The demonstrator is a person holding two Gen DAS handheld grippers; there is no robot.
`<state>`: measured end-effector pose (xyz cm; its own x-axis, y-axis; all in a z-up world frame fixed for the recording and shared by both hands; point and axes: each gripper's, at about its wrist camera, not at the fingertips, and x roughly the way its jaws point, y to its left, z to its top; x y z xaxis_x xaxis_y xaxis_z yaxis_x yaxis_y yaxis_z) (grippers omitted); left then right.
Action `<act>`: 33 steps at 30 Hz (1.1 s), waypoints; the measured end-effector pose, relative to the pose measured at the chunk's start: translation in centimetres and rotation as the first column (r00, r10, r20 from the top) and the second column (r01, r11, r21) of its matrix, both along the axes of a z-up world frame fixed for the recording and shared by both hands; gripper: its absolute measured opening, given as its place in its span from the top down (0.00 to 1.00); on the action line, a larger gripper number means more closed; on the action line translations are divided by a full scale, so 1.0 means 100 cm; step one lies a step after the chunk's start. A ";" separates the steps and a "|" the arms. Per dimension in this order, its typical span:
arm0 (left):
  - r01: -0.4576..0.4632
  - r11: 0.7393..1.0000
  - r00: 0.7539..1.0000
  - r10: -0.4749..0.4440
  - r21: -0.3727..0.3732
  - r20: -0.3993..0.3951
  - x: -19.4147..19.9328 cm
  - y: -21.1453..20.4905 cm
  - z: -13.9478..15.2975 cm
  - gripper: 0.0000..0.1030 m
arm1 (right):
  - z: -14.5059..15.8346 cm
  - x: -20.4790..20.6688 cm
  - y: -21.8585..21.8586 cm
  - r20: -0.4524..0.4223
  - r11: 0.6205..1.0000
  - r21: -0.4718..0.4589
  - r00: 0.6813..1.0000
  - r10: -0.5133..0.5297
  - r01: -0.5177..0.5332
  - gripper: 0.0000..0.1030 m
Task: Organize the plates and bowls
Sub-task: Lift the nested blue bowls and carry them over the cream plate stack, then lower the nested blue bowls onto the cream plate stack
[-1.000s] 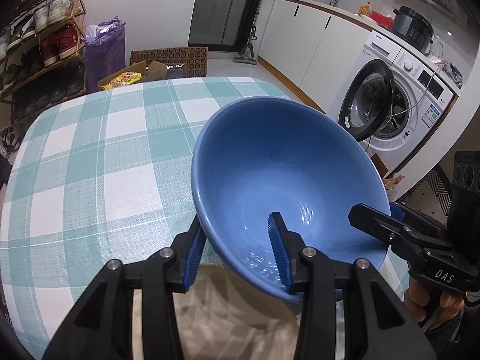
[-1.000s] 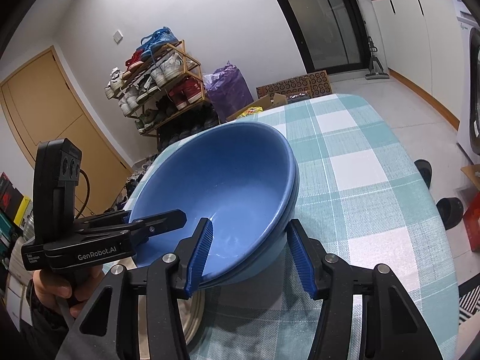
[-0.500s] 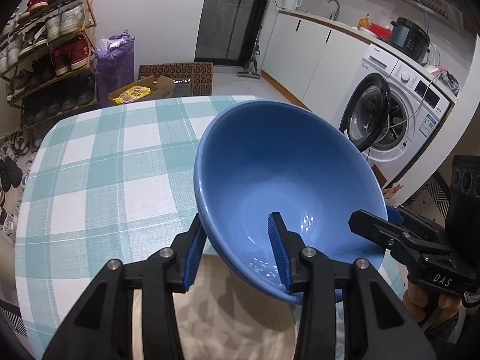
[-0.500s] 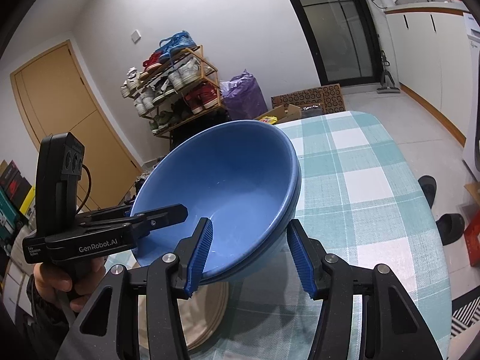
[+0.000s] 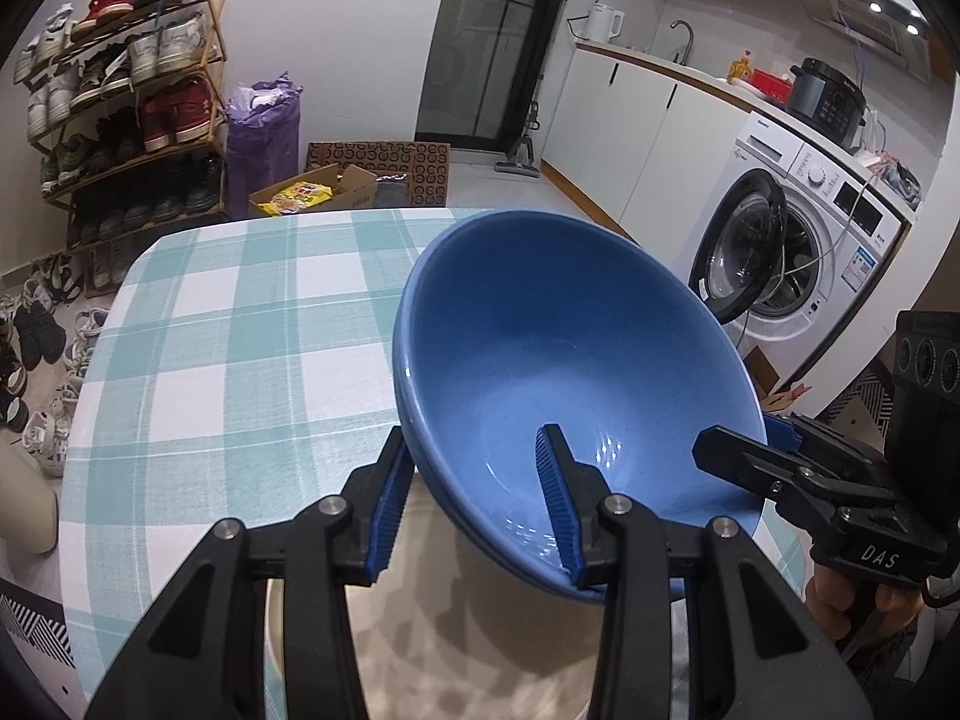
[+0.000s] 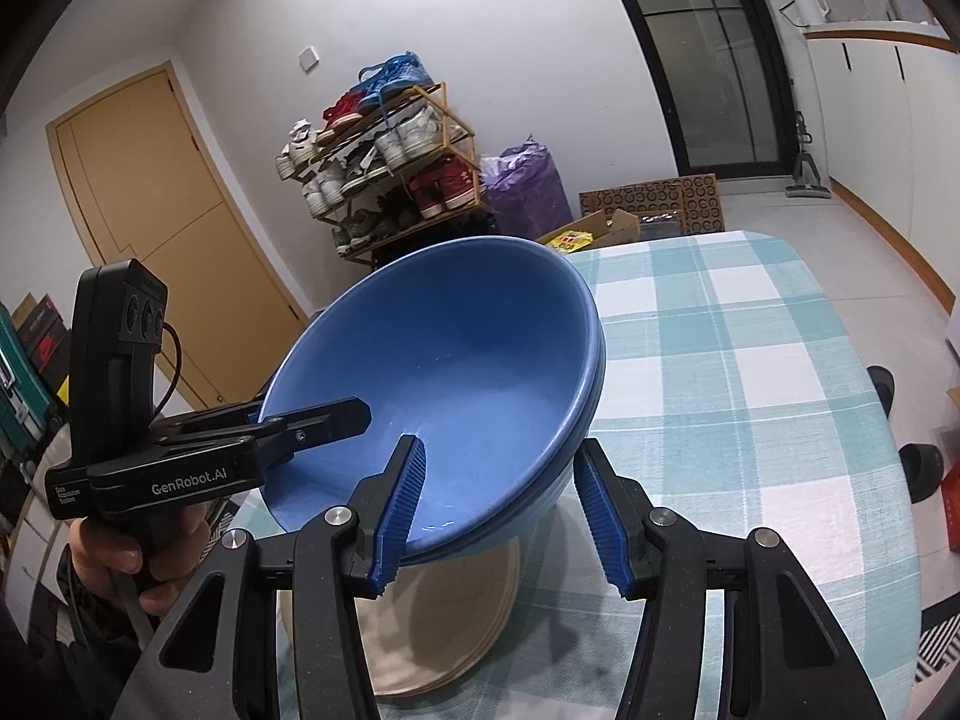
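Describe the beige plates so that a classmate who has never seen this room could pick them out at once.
Find the table with the teal-and-white checked cloth. At its near edge, under the lifted blue bowls, lies a low stack of beige plates. They are the only flat, sand-coloured dishes there, and no gripper touches them.

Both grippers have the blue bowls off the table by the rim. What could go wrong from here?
The blue bowls look like two nested, tilted and pinched only at the rim by the left gripper and right gripper; the stack could slip or separate. Lowered carelessly, they could knock the beige plates underneath.
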<state>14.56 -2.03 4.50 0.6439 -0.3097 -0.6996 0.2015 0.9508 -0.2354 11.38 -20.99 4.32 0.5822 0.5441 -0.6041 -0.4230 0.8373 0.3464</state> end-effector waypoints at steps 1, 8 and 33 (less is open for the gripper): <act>-0.004 1.000 1.000 0.004 -0.001 0.001 -0.002 0.002 0.000 0.61 | 0.000 -0.001 0.002 0.000 1.000 -0.001 1.000 0.003 -0.003 0.48; -0.039 0.999 0.999 0.039 -0.003 -0.004 -0.014 0.018 -0.004 0.61 | 0.001 -0.009 0.020 0.002 0.999 -0.019 0.999 0.039 -0.039 0.48; -0.119 0.993 0.989 0.117 -0.018 -0.096 -0.038 0.060 -0.048 0.60 | -0.033 -0.015 0.072 -0.062 0.984 -0.089 0.987 0.146 -0.151 0.48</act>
